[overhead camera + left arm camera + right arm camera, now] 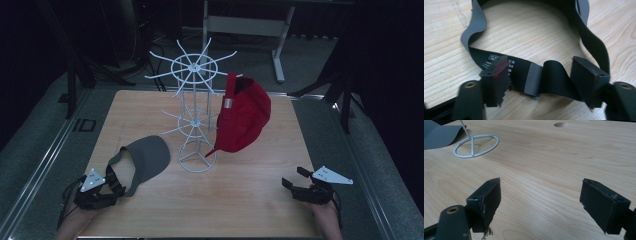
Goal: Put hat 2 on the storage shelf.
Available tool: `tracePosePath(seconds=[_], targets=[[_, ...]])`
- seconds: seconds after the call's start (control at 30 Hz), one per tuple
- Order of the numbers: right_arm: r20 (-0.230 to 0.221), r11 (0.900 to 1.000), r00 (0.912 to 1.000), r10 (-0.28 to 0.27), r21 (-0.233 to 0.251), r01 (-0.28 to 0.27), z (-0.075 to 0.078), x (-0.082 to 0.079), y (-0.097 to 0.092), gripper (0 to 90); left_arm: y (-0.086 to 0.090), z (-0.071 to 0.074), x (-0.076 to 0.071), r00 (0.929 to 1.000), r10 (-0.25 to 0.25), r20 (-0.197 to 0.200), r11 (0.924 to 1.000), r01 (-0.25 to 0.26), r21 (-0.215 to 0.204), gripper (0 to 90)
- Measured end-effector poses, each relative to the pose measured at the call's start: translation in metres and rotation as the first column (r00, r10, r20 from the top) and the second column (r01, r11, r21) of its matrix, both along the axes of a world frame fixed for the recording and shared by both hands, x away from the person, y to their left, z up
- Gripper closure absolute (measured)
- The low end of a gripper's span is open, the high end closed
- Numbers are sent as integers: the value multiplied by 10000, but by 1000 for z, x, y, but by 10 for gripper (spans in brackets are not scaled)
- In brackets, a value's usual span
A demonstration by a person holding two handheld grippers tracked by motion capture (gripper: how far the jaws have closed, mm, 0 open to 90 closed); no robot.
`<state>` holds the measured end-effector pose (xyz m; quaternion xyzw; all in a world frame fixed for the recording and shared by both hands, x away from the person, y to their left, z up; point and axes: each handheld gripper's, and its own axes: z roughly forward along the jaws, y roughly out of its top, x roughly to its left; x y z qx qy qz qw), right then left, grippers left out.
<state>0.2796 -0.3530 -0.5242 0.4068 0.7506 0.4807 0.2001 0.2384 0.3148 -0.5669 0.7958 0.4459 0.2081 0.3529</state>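
Note:
A grey visor (147,155) lies flat on the wooden table (240,205), left of the rack's foot. Its dark back strap (554,80) curves toward me, and my left gripper (116,175) straddles that strap. In the left gripper view the strap, with its grey patch (534,78), runs across the gap of the left gripper (541,75); the jaws stand well apart on either side of it. A red cap (245,117) hangs from an arm of the white wire rack (195,67). My right gripper (295,177) rests open near the front right, with bare wood between its jaws (540,197).
The rack's ring foot (475,145) stands mid-table, with the visor's brim (439,135) beside it. A small round hole (561,124) marks the tabletop farther off. Metal rails edge the table on both sides, and a desk frame (277,45) stands behind.

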Motion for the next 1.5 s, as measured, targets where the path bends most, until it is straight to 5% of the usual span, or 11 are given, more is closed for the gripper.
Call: tracePosePath(seconds=[0.2, 0.43, 0.57, 0.97, 1.13, 1.23, 1.5], targets=[[-38, 10000, 10000, 2, -6, -2, 0, 0, 0, 171, 5, 3, 2, 9998, 11, -214, 9999, -9, 136, 471], [-2, 10000, 10000, 12, 1, -12, 1, 0, 0, 171, 7, 3, -3, 9998, 94, 165, 9982, -104, 584, 774], [-2, 10000, 10000, 26, -4, -26, 2, 0, 0, 171, 6, 2, -4, 9992, 127, 382, 9968, -157, 790, 823], [38, 9998, 9999, -166, 125, 166, 1, 0, -5, 171, 7, 31, -9, 9825, 130, 1861, 9971, 11, -759, 834], [392, 9949, 9946, -963, -266, 973, -2, -3, -10, 171, 3, 53, -9, 9636, -97, 2673, 9884, 497, -1435, 834], [452, 9949, 9939, -1007, -47, 1010, -5, -4, -14, 171, 2, 64, -8, 9487, -469, 3127, 9757, 1106, -1892, 833], [239, 9960, 9961, -851, 298, 844, -10, -4, -23, 171, -5, 85, -1, 9084, -1284, 3979, 9520, 2254, -2073, 833]])
